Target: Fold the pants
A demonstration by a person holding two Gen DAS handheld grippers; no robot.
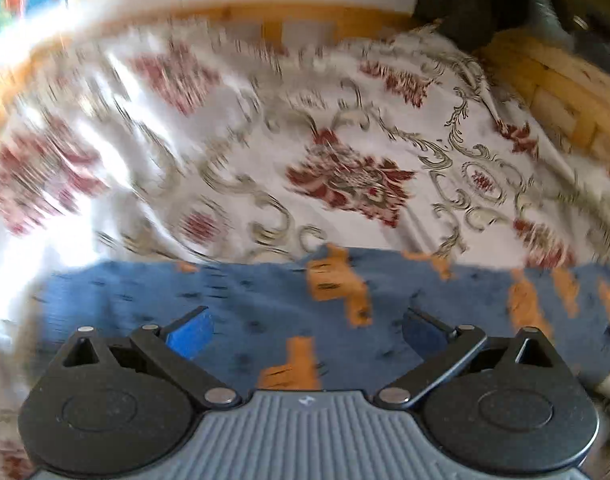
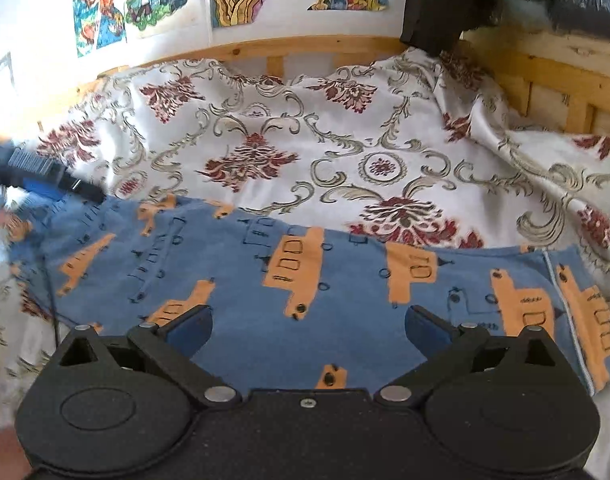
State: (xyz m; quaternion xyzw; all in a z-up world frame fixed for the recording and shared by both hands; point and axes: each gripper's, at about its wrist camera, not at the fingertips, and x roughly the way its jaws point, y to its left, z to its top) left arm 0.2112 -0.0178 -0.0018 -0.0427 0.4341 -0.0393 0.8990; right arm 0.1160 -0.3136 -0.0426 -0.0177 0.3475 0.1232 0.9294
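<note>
Both tools empty w/ fingers spread wide — right gripper [image 2: 308,330] and left gripper [image 1: 308,330] over the blue cotton pants with orange vehicle print [image 2: 265,280]. Pants lie flat across the white bedspread with red floral pattern [image 2: 345,140], apparently folded lengthwise already — crosswise fold prob. left. Wooden bed rail [image 2: 305,46] beyond.

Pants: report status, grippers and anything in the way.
Left gripper and right gripper both open, jaws empty, above the cloth. Pants spread flat on the bedspread, no fold seen. Nothing lying on them.
</note>
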